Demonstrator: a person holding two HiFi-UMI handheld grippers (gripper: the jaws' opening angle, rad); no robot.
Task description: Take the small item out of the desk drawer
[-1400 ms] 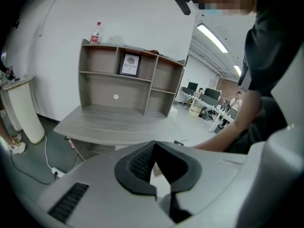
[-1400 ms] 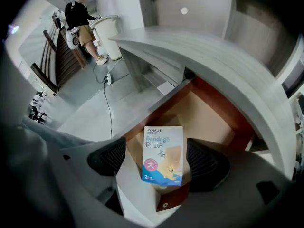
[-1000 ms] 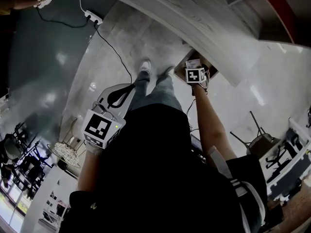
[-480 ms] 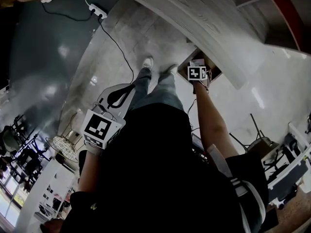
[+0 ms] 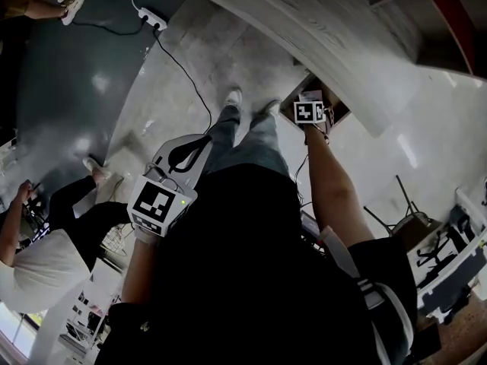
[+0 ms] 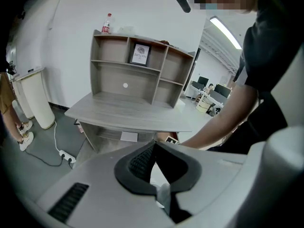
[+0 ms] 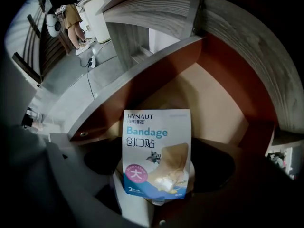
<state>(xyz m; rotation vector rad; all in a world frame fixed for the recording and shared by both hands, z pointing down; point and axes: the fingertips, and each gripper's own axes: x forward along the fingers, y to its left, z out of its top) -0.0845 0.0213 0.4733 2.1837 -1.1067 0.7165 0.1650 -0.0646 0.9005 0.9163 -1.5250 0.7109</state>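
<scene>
Right gripper was clamped on the packet over the drawer; best lifted straight, grip firm. Left gripper hung closed, empty.

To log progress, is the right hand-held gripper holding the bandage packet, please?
Yes, the jaws of the right hand-held gripper clamp the bandage packet over the drawer.

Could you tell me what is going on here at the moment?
A person is working at a desk with a handheld gripper in each hand. The right gripper is shut on a bandage packet, holding it upright at the open drawer. The left gripper hangs low at the person's side, jaws together with nothing between them, away from the desk.
</scene>
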